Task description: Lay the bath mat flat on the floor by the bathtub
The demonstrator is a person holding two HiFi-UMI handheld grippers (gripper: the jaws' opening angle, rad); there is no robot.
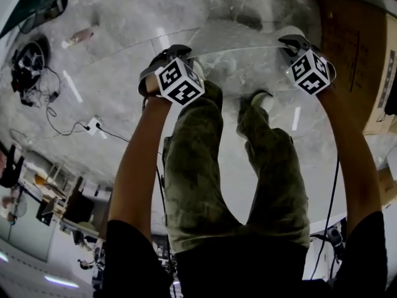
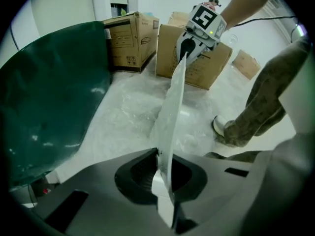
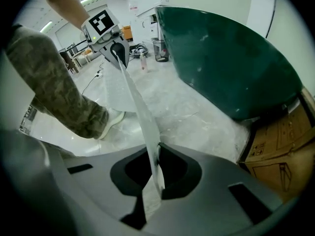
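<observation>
The left gripper (image 2: 165,181) and right gripper (image 3: 152,173) each pinch the translucent bath mat (image 1: 239,39) - stretched between them above the floor (image 1: 124,30) beside the green bathtub (image 3: 226,58). It seems thin, floppy and probably slippery - grip the 2 corners.

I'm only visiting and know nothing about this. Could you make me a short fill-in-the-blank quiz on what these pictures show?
1. The left hand-held gripper and the right hand-held gripper are both ____ on the mat.
2. The bathtub is dark ____.
3. The boxes are made of ____.
4. The person's trousers have a ____ pattern.

Missing words: shut; green; cardboard; camouflage.
</observation>
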